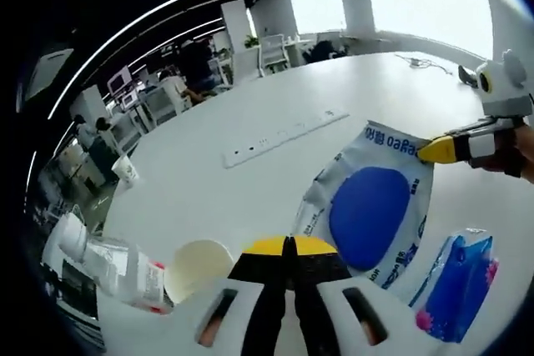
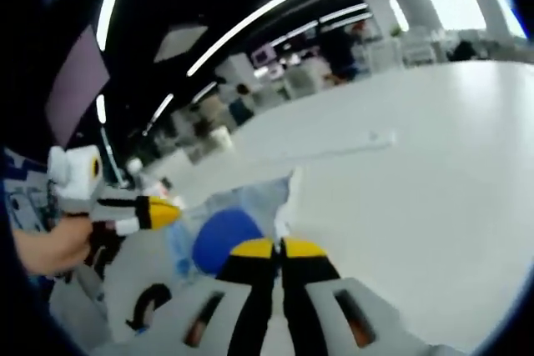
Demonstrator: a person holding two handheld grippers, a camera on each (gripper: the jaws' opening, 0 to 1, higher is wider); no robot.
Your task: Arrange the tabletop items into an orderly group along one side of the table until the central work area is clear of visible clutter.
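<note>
**Operator:** 4 loose items lie near the grippers on the white table (image 1: 250, 114). Report status.

**Technician:** Judged from the layout, the task is at an early stage. The white pouch with the blue oval (image 1: 371, 206) lies flat in the work area. The blue packet (image 1: 459, 285) lies just beside it, toward the near edge. The paper cup (image 1: 198, 266) lies on its side, next to the clear plastic bottle (image 1: 125, 271), also lying down. No orderly row along 1 side is visible yet.

**Operator:** Gripper state?

**Technician:** The left gripper (image 1: 290, 246) has its 2 fingers pressed together with nothing between them; it hangs between the cup and the pouch. In the left gripper view, the right gripper (image 1: 435, 150) has its yellow tip at the far corner of the pouch. In the right gripper view, its fingers (image 2: 254, 249) are closed together at the pouch edge (image 2: 250, 198). The blur prevents confirming whether they pinch the pouch or only touch it.

**Operator:** Other objects and obstructions?

**Technician:** 1 long white power strip (image 1: 284, 135) lies beyond the pouch, mid-table. A second cup (image 1: 127, 170) stands upright near the far left edge, well apart. A cable (image 1: 421, 62) lies at the far side. Nothing blocks the pouch. The packet and the power strip flank it, so a slide in either direction is likely to push into 1 of them.
</note>
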